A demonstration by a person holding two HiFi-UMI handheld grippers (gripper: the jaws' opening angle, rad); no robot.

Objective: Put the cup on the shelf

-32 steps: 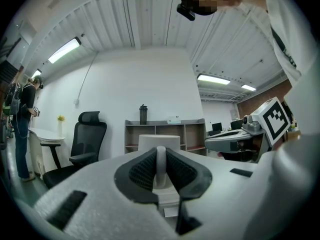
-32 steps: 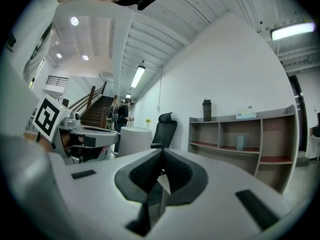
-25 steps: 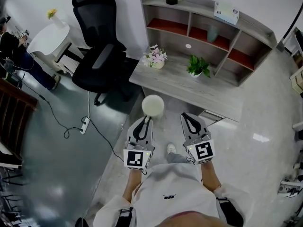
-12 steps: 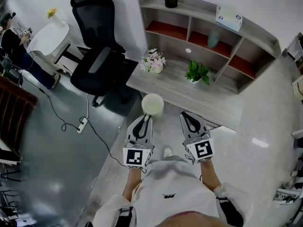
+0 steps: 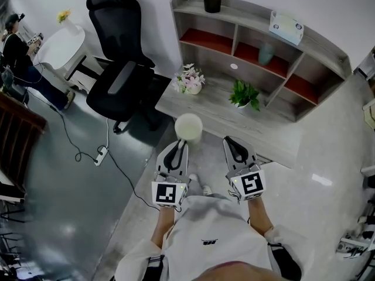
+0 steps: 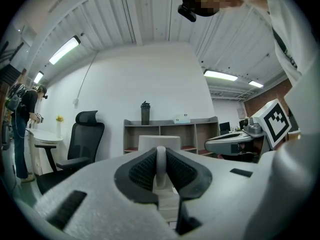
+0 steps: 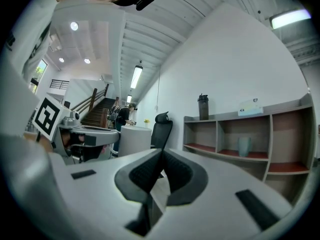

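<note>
Cup in the left claw, short of the bench and shelf

At lower centre of the head view, the left claw (image 5: 179,145) is pinching the white cup (image 5: 188,127) by a thin upright part, probably the handle or the wall. The right claw (image 5: 231,145) beside it is pressed together with nothing in it. The cup hangs over the floor, just short of the bench (image 5: 217,111), and the shelf (image 5: 252,15) stands at upper right. The move ahead looks best done level, lifting clear of the bench edge and the potted plant (image 5: 245,91) and aiming for a free compartment. Only the left gripper view shows the pinch itself. Only the right gripper view shows the compartments face-on, with a pale vessel (image 7: 243,145) standing in the middle one.
</note>
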